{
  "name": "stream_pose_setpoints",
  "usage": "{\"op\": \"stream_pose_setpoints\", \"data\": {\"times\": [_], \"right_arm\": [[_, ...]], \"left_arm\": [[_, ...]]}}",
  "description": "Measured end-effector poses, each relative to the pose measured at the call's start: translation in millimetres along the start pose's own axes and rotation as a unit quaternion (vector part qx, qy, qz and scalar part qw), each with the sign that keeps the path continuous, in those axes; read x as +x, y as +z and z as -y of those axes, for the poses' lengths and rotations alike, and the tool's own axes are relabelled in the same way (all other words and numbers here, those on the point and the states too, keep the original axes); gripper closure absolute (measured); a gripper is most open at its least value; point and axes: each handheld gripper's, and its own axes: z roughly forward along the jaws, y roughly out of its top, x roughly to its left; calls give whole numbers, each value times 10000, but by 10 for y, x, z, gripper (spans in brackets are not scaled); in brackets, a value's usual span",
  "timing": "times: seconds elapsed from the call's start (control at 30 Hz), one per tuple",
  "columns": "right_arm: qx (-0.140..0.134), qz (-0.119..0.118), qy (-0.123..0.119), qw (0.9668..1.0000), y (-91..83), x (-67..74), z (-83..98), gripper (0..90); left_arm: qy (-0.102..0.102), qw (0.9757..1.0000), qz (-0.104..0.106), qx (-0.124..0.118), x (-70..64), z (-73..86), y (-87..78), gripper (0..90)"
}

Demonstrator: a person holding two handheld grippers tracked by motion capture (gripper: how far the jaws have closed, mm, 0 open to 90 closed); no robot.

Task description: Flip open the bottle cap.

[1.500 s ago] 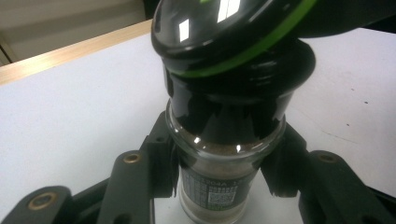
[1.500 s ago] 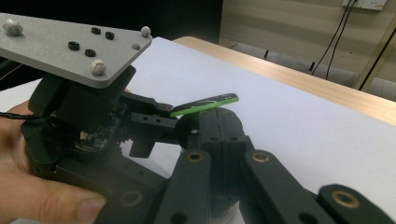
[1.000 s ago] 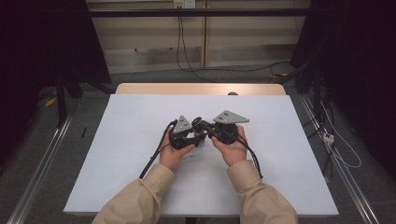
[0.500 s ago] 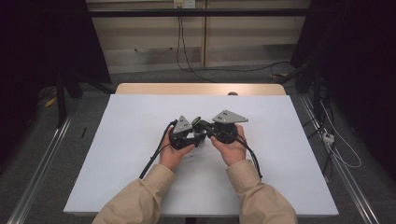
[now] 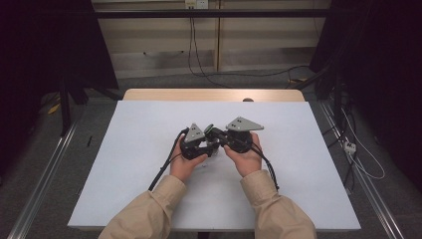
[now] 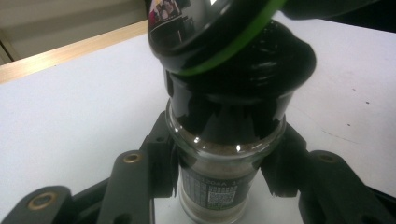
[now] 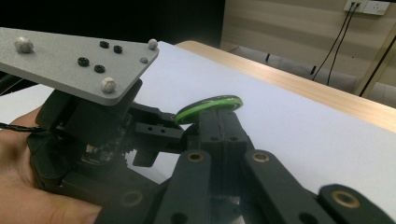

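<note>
My left claw [image 6: 224, 186] has its two black jaws clamped on the clear glass body of a small spice grinder jar [image 6: 219, 182], brown ground spice showing through the glass under a glossy black upper section. The jar's long axis runs straight out from between my jaws, pointing away from my left hand and toward my right. Its black domed cap with the green ring [image 6: 215, 42] sits tilted at the far end, not square on the neck.

Now the right claw [image 7: 219, 128]: its jaws are pressed together on that same green-ringed cap [image 7: 210, 105], gripping just below the disc, so the ring stands out above the jaw tips. In the right gripper view my left claw and its grey three-cornered plate [image 7: 74, 56] lie just beyond, the two claws nose to nose.

From the high view, both claws meet over the middle of the white table sheet [image 5: 124, 149], left one [image 5: 203, 144] at the left, right one [image 5: 224, 139] at the right, jar bridging them. The cap lies directly at the right claw, so I judge that hand does the turning or pulling along the jar's axis while the left holds the glass.
</note>
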Motion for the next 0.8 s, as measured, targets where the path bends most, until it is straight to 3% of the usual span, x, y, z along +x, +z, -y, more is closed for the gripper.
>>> {"op": "stream_pose_setpoints", "data": {"times": [0.8], "right_arm": [[-59,-44,-47,10000,33,27,-50,900]], "left_arm": [[37,10000,-16,-8,-3,0,-1,536]]}}
